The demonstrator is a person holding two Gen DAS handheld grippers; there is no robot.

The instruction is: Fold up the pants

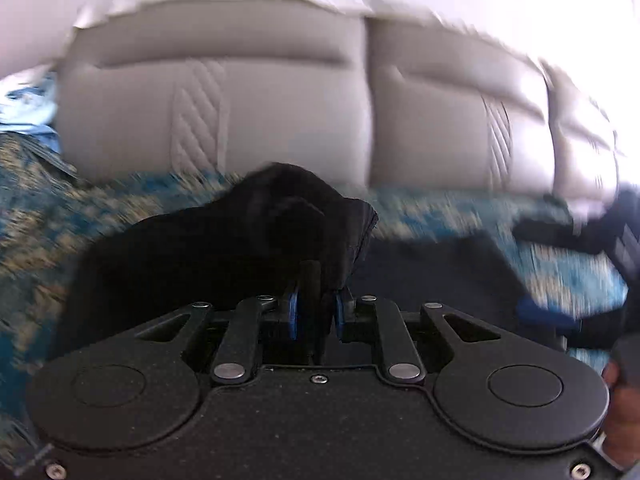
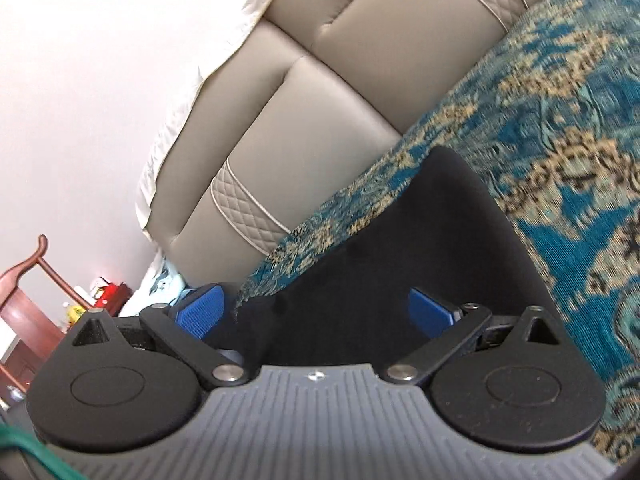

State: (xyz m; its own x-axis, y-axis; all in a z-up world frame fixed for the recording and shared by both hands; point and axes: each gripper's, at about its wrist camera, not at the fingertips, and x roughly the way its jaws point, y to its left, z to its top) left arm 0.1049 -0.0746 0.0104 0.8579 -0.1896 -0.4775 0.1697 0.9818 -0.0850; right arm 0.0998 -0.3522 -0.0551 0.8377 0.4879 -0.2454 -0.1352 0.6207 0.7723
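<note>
The black pants lie on a teal and gold patterned cover, bunched into a raised hump toward twelve o'clock of the left gripper. That gripper's blue pads sit close together with a fold of the dark cloth pinched between them, so it is clamped on the fabric. The hemmed edge of the lifted fold hangs at about one o'clock from the pads, and a flatter dark panel of the pants spreads toward three o'clock. The left wrist view is blurred, so finer creases cannot be read.

In the right wrist view the pants form a smooth dark sheet with a rounded edge at twelve o'clock, its borders running down toward seven and four o'clock. The right gripper stands spread wide, one blue pad at nine o'clock and the other at three o'clock, with the cloth lying between them; whether the pads touch the fabric I cannot tell. In the left view the right gripper shows at three o'clock, blurred.

Bare patterned cover extends from the pants' edge toward one through four o'clock. A grey padded headboard borders the cover from ten to twelve o'clock, with a white wall beyond. A brown wooden chair stands at nine o'clock.
</note>
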